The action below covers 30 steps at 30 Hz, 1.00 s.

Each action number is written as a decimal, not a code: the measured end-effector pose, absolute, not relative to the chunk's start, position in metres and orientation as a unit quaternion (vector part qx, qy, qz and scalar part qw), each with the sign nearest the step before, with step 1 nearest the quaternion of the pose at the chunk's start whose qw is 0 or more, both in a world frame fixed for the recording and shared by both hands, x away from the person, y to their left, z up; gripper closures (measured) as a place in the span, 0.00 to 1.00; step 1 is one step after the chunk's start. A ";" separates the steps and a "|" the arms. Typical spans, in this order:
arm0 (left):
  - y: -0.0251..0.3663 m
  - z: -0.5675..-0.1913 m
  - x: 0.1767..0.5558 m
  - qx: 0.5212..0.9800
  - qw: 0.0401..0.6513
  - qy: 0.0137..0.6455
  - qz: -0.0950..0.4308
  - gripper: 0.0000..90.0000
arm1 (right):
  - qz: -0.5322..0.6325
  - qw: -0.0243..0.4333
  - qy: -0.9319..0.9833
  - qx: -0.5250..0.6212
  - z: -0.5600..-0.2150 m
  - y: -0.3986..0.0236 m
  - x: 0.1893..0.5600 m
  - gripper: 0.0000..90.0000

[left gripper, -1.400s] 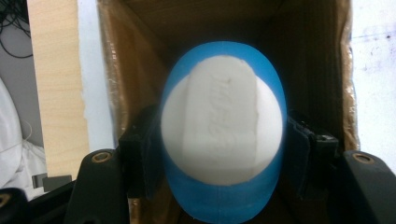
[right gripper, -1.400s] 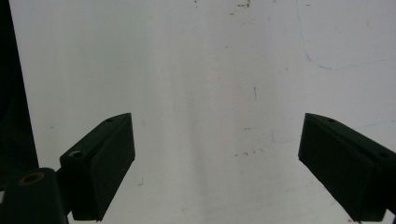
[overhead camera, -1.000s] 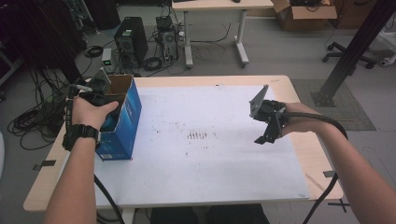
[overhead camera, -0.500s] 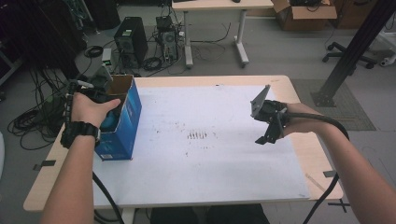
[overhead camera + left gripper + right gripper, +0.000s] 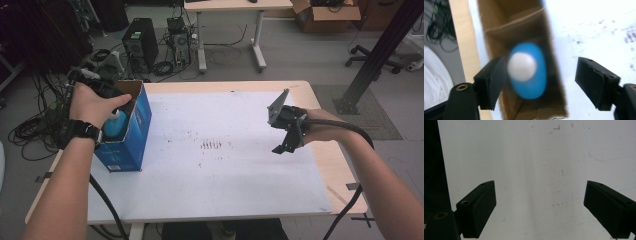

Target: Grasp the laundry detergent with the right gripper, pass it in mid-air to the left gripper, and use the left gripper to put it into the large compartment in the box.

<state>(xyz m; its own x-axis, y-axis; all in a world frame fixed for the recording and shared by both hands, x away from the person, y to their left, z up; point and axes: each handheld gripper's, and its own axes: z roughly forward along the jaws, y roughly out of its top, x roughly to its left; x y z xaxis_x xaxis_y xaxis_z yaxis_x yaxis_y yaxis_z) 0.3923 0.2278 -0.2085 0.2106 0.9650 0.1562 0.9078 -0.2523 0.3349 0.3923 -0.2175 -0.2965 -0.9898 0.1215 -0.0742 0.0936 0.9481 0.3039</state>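
The left hand [image 5: 92, 102] is up over the blue box [image 5: 131, 134] at the left edge of the worktop [image 5: 310, 87], gripping the left gripper [image 5: 540, 82] above the box's open top. Look along that gripper's view — its jaws are spread wide, one on each side of the opening, and between them sits a blue bottle [image 5: 530, 71] with a white cap [image 5: 521, 66], blurred. The bottle's blue shoulder [image 5: 116, 125] peeks out just under the hand in the high view, down inside the brown cardboard walls. The left jaw seems right up against the cap's edge, but with the blur I cannot tell whether it touches. The other jaw stands well clear, out over the white sheet [image 5: 225, 165].

Over on the right side, the right hand [image 5: 320, 127] holds the right gripper [image 5: 287, 137] above the white sheet, well apart from the box. It tilts down towards the sheet, its grey plate [image 5: 278, 106] raised at the top. From its own view its jaws [image 5: 540, 210] are wide apart too, nothing between them — just the bare white sheet with faint specks and scuffs below. A black cable [image 5: 350, 130] loops back from it along the forearm.

A patch of dark marks [image 5: 212, 145] sits mid-sheet, between the two hands. Beyond the worktop, on the floor, stand a computer tower [image 5: 140, 42] and tangled cords [image 5: 170, 65].
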 end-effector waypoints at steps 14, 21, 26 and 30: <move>0.144 -0.220 0.394 0.873 0.092 0.457 0.144 0.20 | 0.180 0.044 0.981 0.054 -0.286 -0.212 0.395 0.11; 0.124 -0.232 0.395 0.896 0.100 0.416 0.121 0.16 | 0.194 0.042 0.979 0.053 -0.282 -0.207 0.397 0.10; 0.113 -0.241 0.394 0.909 0.104 0.391 0.103 0.12 | 0.213 0.032 0.975 0.054 -0.279 -0.204 0.397 0.09; 0.105 -0.246 0.393 0.916 0.111 0.375 0.091 0.09 | 0.223 0.027 0.973 0.054 -0.276 -0.203 0.397 0.08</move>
<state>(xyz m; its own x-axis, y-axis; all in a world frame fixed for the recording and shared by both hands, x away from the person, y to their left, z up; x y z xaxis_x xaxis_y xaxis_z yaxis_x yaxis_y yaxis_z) 0.3927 0.1049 -0.2462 0.7023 0.7071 0.0827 0.6666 -0.6939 0.2722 0.3969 -0.2033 -0.2757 -0.9927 0.1171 -0.0288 0.0929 0.8950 0.4363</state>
